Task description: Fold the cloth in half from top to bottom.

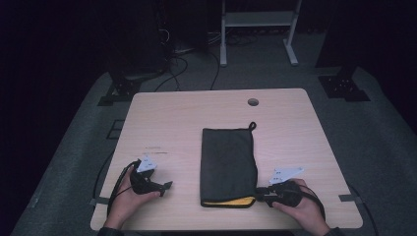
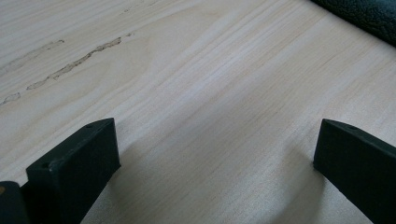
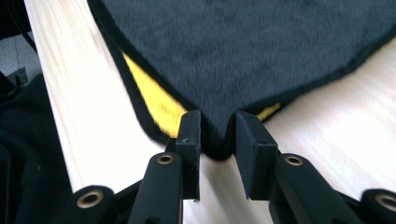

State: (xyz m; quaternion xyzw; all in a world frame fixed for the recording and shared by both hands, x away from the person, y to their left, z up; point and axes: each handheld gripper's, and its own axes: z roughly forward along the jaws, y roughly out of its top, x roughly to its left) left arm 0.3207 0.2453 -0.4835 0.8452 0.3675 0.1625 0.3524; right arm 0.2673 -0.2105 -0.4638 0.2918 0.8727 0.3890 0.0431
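A black cloth lies folded in the middle of the wooden table, with a yellow inner layer showing along its near edge. My right gripper is at the cloth's near right corner. In the right gripper view its jaws stand close together on either side of that corner of the cloth, and the fabric bunches between the pads, with the yellow layer just beyond. My left gripper rests low on the table left of the cloth, its jaws wide apart over bare wood.
The cloth has a small loop at its far right corner. A round hole sits near the table's far edge. A white stand and cables are on the floor beyond. Scuff marks cross the wood.
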